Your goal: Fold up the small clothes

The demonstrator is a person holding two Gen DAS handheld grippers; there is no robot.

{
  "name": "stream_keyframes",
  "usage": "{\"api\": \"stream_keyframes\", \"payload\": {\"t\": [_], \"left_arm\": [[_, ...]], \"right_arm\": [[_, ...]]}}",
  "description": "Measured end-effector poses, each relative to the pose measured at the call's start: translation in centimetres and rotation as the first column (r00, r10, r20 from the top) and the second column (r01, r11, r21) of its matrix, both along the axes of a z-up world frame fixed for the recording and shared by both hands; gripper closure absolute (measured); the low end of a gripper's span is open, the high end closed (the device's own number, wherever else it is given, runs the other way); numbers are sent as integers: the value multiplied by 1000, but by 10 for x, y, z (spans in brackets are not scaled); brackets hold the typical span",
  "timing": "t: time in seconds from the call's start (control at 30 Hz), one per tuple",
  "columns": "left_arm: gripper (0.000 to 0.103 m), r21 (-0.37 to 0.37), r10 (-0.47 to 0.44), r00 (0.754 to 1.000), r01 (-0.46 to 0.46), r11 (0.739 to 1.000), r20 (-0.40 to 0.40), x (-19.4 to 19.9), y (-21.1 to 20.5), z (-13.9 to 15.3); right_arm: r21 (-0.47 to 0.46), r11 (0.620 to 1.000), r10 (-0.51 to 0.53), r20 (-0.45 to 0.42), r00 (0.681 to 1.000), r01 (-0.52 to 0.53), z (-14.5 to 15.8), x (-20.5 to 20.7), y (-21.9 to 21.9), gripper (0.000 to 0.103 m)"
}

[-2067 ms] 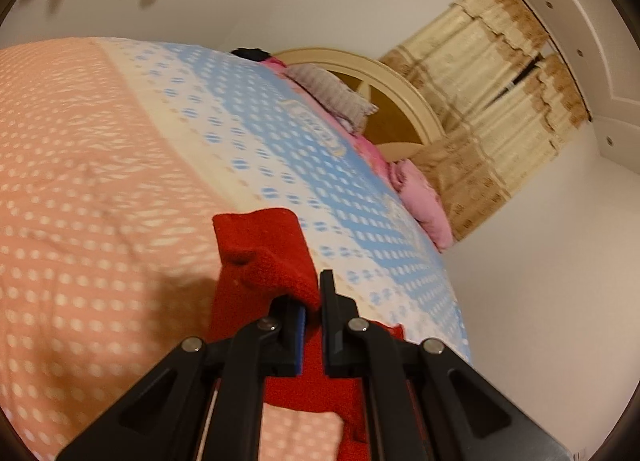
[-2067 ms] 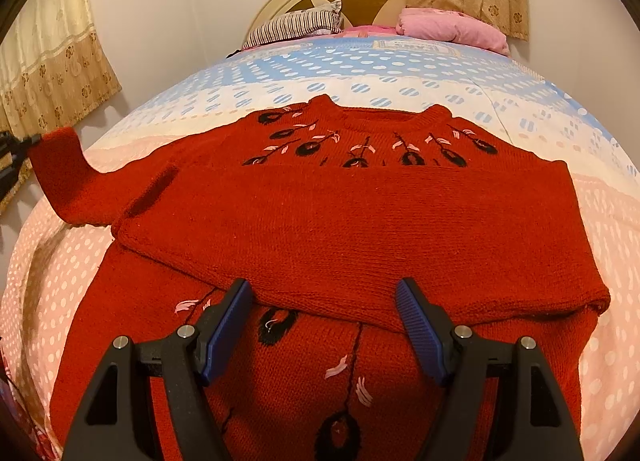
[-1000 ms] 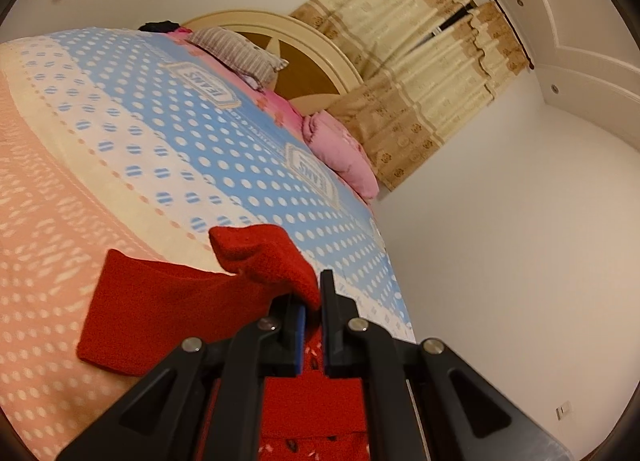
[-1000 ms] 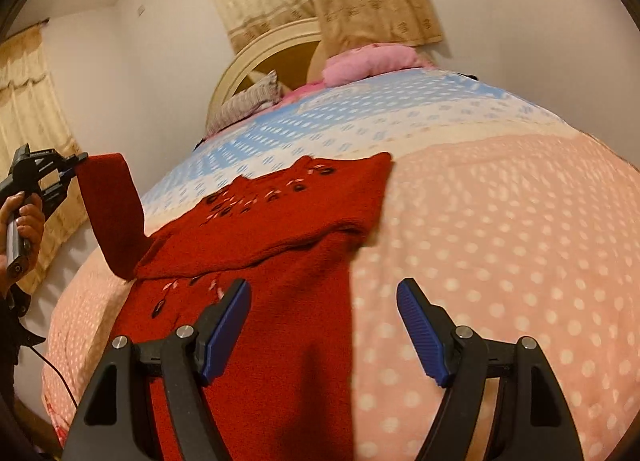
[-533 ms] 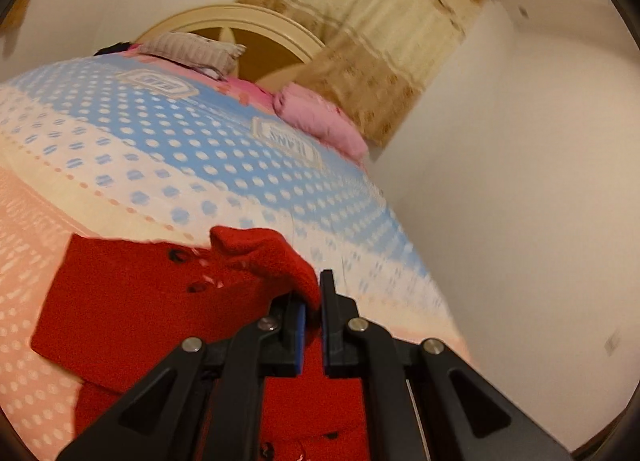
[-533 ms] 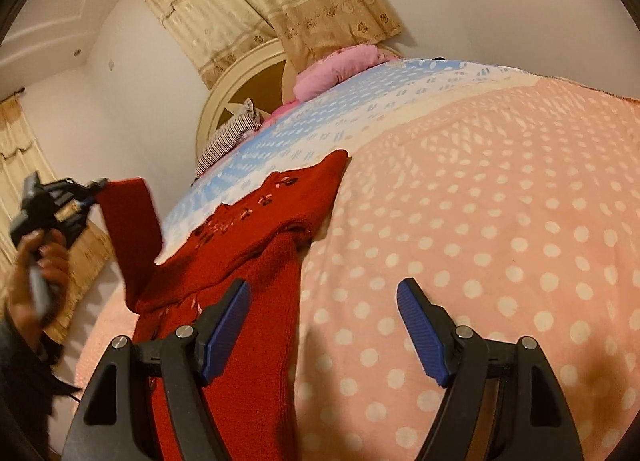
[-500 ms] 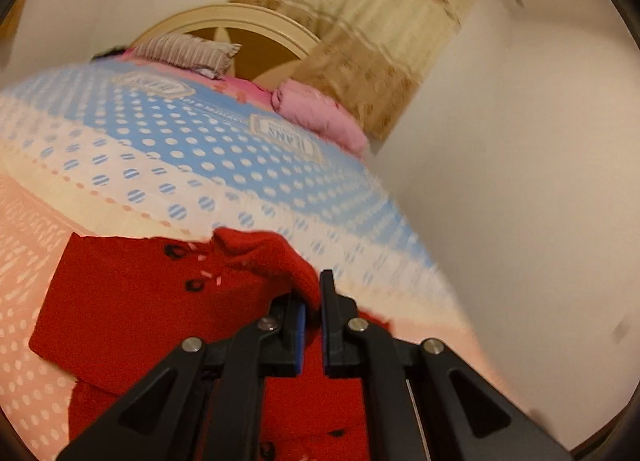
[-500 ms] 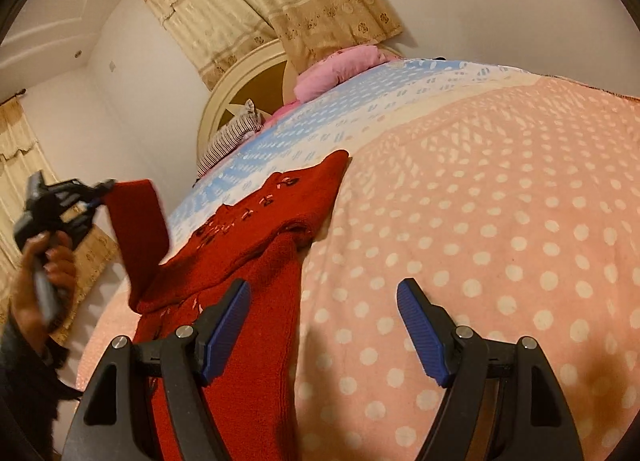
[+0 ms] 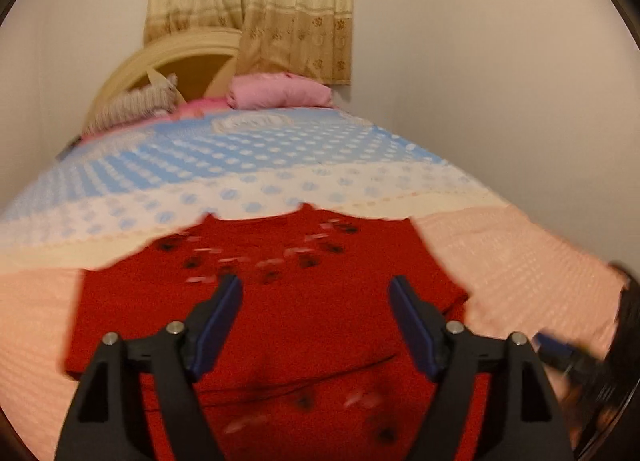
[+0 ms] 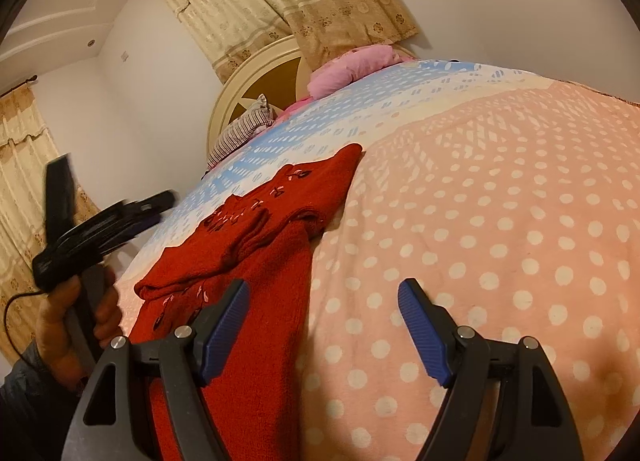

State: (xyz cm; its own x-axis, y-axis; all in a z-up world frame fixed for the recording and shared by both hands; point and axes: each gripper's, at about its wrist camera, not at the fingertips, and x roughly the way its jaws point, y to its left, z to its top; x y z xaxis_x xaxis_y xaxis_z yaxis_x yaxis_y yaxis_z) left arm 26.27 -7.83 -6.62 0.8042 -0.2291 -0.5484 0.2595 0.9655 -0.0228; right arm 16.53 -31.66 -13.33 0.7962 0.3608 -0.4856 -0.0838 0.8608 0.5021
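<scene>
A red knitted sweater (image 9: 280, 301) with dark and pink flower marks lies flat on the bed, both sleeves folded across its chest. My left gripper (image 9: 316, 317) is open and empty, held above the sweater's middle. The sweater also shows in the right wrist view (image 10: 248, 245), at the left. My right gripper (image 10: 324, 321) is open and empty, over the pink dotted bedspread beside the sweater's right edge. The left gripper (image 10: 100, 221) shows blurred in a hand at the far left of the right wrist view.
The bed (image 9: 520, 253) has a pink, cream and blue dotted cover. A pink pillow (image 9: 276, 95) and a striped pillow (image 9: 136, 105) lie by the round headboard (image 9: 176, 57). Curtains (image 9: 256, 9) hang behind. White walls stand close on both sides.
My left gripper has let go of the red sleeve and opened; the sleeve now lies across the sweater's chest. The left view has swung to face the headboard. My right gripper barely moved.
</scene>
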Motion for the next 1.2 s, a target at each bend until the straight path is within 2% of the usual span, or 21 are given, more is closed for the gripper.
{"api": "stream_keyframes", "payload": {"t": [0.07,0.13,0.2,0.33,0.47,0.57,0.67,0.77,0.9,0.97,1.0,1.07,1.1,1.13,1.2], "left_arm": [[19,80,54,998,-55,995,10,-6,23,-9],[19,151,144,989,-141,978,-12,-10,55,-25],[19,158,202,978,-193,968,-48,-11,82,-38],[19,120,326,938,-312,942,-119,-11,139,-63],[19,54,339,925,-335,941,-172,-3,155,-74],[17,52,328,919,-325,944,-220,11,154,-81],[9,24,348,899,-355,935,-265,16,164,-89],[6,-32,330,891,-357,934,-312,16,173,-95],[4,-77,318,886,-363,929,-338,14,178,-99],[4,-78,323,885,-368,927,-335,14,179,-98],[4,-76,325,886,-369,926,-330,13,178,-98],[2,-75,327,886,-370,926,-329,13,178,-98],[1,-80,324,885,-369,926,-333,13,179,-98],[1,-90,319,884,-368,925,-341,14,181,-99],[1,-106,312,883,-368,924,-351,15,184,-100]], "right_arm": [[0,1000,2,1,1000,-2,-1,0,0,25],[0,1000,4,2,1000,-4,-1,0,0,25],[-5,1000,6,2,1000,-6,-1,1,1,24],[-10,1000,6,5,1000,-6,-1,0,2,24],[-8,1000,10,8,1000,-10,-2,0,1,24],[-13,1000,10,7,1000,-10,-2,0,2,24],[-37,999,5,-4,1000,-5,0,0,3,24],[-83,996,-19,3,1000,20,14,-5,7,24],[-194,978,84,28,996,-77,55,4,36,24],[-204,971,132,21,991,-125,69,13,52,24],[-199,967,165,1,986,-161,75,24,63,25],[-199,960,194,-47,980,-199,76,43,80,34],[-204,953,211,-87,974,-225,73,57,92,45],[-207,949,217,-109,970,-236,71,66,100,51],[-204,943,233,-158,960,-263,63,87,117,51]]}}
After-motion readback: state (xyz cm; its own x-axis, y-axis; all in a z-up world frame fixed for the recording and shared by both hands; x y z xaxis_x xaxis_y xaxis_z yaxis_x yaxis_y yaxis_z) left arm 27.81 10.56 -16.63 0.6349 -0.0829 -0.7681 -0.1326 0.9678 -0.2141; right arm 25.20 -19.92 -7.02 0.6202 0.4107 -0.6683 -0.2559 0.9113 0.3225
